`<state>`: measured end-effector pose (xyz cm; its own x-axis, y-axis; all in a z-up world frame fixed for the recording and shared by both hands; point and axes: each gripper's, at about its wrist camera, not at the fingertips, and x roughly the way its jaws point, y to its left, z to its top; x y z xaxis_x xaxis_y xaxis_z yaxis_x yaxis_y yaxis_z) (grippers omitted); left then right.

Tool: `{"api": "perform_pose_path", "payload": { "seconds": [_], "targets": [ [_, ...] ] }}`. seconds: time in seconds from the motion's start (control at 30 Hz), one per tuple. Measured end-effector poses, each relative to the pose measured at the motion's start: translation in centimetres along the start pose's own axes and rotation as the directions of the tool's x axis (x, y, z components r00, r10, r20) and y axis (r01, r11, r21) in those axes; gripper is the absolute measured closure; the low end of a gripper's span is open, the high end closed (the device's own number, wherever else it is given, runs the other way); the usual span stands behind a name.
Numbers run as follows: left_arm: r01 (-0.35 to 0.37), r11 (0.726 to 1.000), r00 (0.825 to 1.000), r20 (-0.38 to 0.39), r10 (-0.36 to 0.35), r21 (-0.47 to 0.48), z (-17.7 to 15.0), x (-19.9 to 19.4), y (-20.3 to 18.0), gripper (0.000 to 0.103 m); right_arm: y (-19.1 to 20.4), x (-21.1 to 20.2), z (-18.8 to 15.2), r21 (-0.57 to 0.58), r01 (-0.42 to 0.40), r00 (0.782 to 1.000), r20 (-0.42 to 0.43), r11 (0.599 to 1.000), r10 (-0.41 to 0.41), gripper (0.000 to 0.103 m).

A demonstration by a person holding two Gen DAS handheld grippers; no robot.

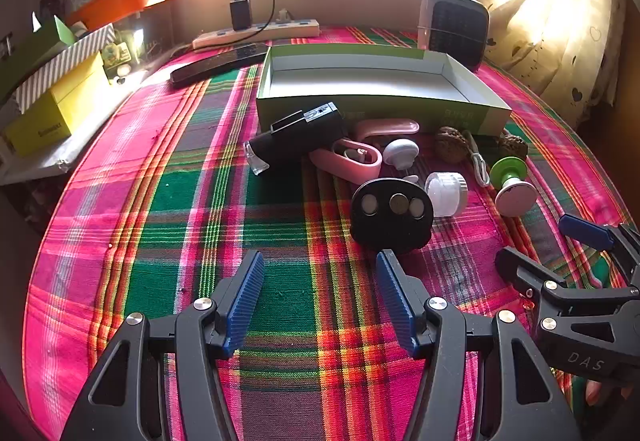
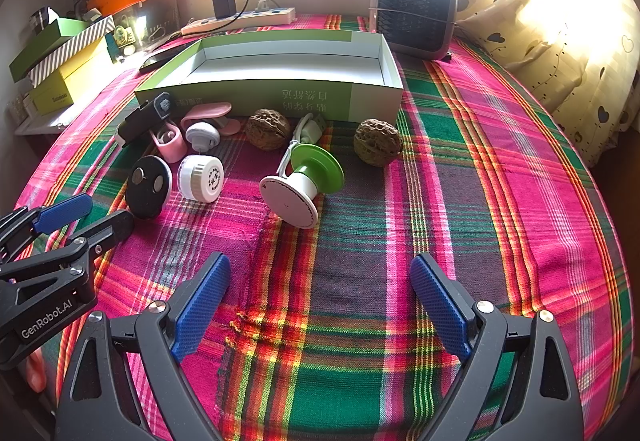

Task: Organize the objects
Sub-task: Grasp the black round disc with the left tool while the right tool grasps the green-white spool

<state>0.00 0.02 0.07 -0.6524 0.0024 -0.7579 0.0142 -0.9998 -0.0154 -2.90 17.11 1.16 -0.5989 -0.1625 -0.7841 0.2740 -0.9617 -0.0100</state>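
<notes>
Fingers of left gripper (image 1: 320,297) & right gripper (image 2: 320,301) both spread apart, empty, near side of green box (image 2: 280,97); small objs clustered just before it.

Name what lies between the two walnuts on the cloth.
Between the walnuts lie a white looped cable and the green-and-white spool, clearest in the right wrist view.

Plaid-clothed table (image 2: 460,169) with green box (image 2: 280,97)

On the tablecloth (image 2: 500,177): an open box (image 2: 372,89), behind it a power strip (image 2: 240,21) and a heater (image 2: 414,13). Before the box — two walnuts (image 2: 267,129), a spool (image 2: 304,183) between them, nearer. Left of these, a small jar (image 2: 200,177) and a round disc (image 2: 147,185).
</notes>
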Motion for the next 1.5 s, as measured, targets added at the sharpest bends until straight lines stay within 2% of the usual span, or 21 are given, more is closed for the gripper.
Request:
{"api": "perform_pose_path", "payload": {
  "seconds": [0.6, 0.83, 0.93, 1.0, 1.07, 1.17, 1.5],
  "targets": [
    [0.004, 1.0, 1.0, -0.004, -0.004, 0.022, -0.4, 0.2, -0.6, 0.046, -0.4, 0.1, 0.1, -0.002, -0.003, 1.0, -0.001, 1.0, 0.003, 0.01],
    [0.056, 0.997, 0.998, -0.023, -0.055, 0.055, -0.3, -0.1, -0.6, 0.046, -0.3, 0.4, 0.7, -0.002, -0.009, 1.0, -0.013, 1.0, 0.009, 0.01],
    [0.127, 0.991, 0.992, -0.028, -0.125, 0.048, 0.3, 0.2, -0.1, 0.046, -0.4, 0.8, 1.2, -0.013, -0.014, 1.0, -0.026, 1.0, 0.014, 0.01],
    [0.189, 0.981, 0.981, -0.04, -0.188, 0.032, 0.7, 0.2, 0.2, 0.046, -0.5, 1.1, 1.7, -0.022, -0.018, 0.999, -0.029, 1.0, 0.017, 0.01],
    [0.217, 0.976, 0.975, -0.048, -0.216, 0.032, 1.0, 0.3, 0.1, 0.046, -0.6, 1.4, 2.1, -0.034, -0.027, 0.999, -0.033, 0.999, 0.026, 0.01],
    [0.232, 0.971, 0.972, -0.059, -0.229, 0.053, 1.4, 0.6, -0.2, 0.046, -0.7, 1.6, 2.4, -0.043, -0.037, 0.999, -0.031, 0.998, 0.036, 0.01],
    [0.295, 0.955, 0.952, -0.086, -0.294, 0.004, 3.3, 2.1, -0.2, 0.046, -1.1, 2.3, 3.4, -0.065, -0.058, 0.998, -0.038, 0.996, 0.055, 0.01]
  ]
}}
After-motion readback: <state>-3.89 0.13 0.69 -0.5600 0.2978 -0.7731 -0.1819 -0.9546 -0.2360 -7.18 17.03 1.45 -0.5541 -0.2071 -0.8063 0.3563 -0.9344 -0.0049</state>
